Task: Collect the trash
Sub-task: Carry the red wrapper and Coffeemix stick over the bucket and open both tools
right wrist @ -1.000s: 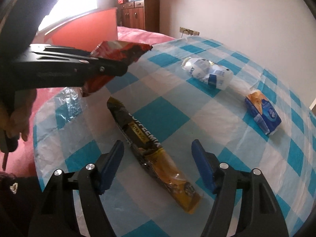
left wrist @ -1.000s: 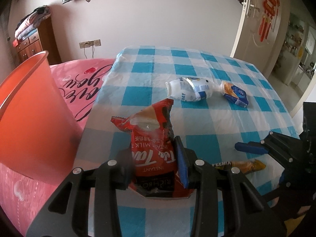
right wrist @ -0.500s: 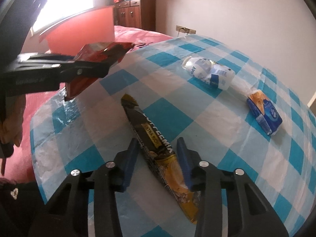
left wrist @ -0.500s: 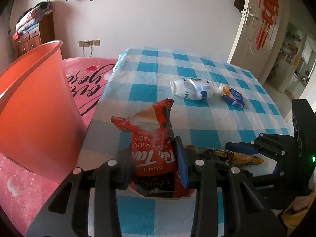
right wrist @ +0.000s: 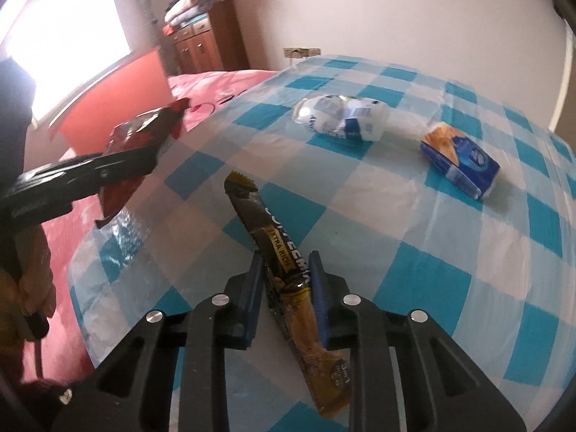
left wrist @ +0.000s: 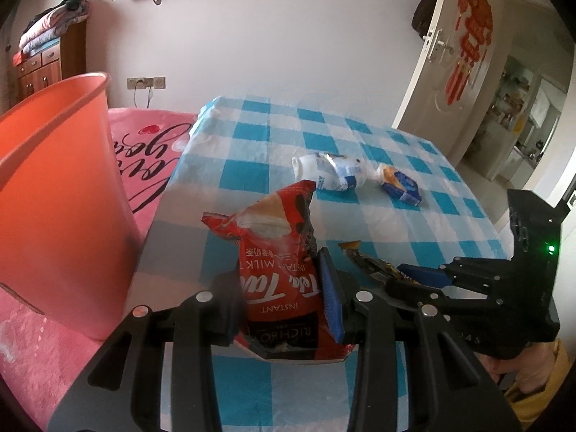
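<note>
My left gripper (left wrist: pixel 279 300) is shut on a red instant milk tea packet (left wrist: pixel 277 252), held above the near edge of the checked table (left wrist: pixel 252 151). From the right wrist view that red packet (right wrist: pixel 144 133) and left gripper (right wrist: pixel 126 162) hang at the left. My right gripper (right wrist: pixel 286 288) is shut on a long black-and-yellow coffee sachet (right wrist: pixel 288 262) that lies on the cloth; it also shows as the coffee sachet (left wrist: pixel 370 261) in the right gripper (left wrist: pixel 414 275). A crumpled white-and-blue wrapper (left wrist: pixel 333 172) (right wrist: pixel 342 117) and a small blue packet (left wrist: pixel 399 183) (right wrist: pixel 460 160) lie farther back.
An orange bin (left wrist: pixel 54 198) stands at the left on a pink bedspread (left wrist: pixel 151 151), next to the table's edge. A wooden dresser (right wrist: pixel 205 46) with folded bedding stands by the wall. An open door (left wrist: pixel 453 57) is at the far right. A hand (right wrist: pixel 36 295) grips the left tool.
My right gripper's jaws came together from wide apart onto the coffee sachet. The left gripper with the red packet drifted toward the orange bin, which now looms larger.
</note>
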